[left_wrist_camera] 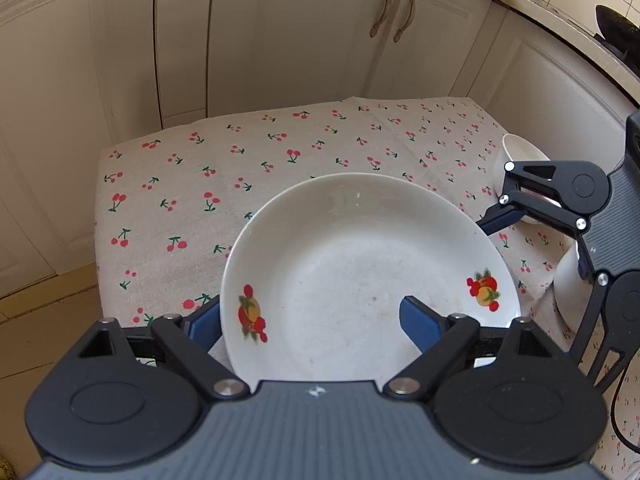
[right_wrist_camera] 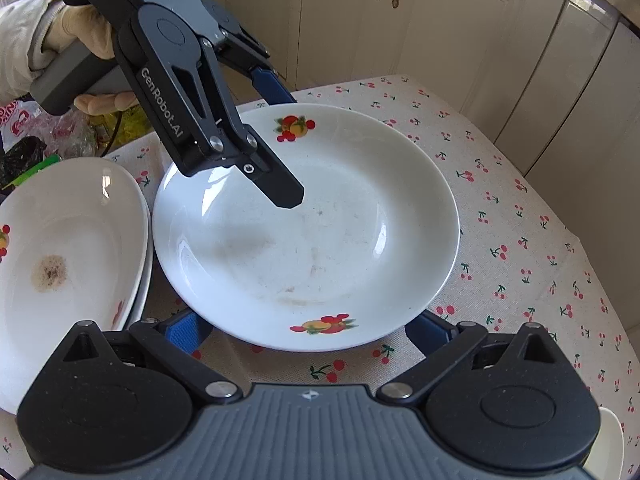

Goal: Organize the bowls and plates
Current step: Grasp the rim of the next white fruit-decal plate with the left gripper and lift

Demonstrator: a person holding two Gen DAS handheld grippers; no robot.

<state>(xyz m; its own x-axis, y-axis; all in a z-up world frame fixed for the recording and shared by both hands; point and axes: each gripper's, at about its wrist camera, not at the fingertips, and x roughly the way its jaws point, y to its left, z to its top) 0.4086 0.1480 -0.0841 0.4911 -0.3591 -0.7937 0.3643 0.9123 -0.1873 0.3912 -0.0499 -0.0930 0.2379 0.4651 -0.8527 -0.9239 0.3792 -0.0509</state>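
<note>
Two grippers close in on a fruit-patterned plate [right_wrist_camera: 304, 224]

Left gripper [left_wrist_camera: 312, 320] jaws open astride its rim; right gripper [right_wrist_camera: 308, 328] jaws open, plate's near edge between them, on the cherry-print worktop [right_wrist_camera: 520, 240].

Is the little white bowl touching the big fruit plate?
Apart. The left wrist view shows a strip of cherry tablecloth between the little white bowl and the rim of the big fruit plate.

White plate [right_wrist_camera: 312, 216] with red-and-orange fruit motifs, beige tablecloth [left_wrist_camera: 280, 148] with red cherries
</note>
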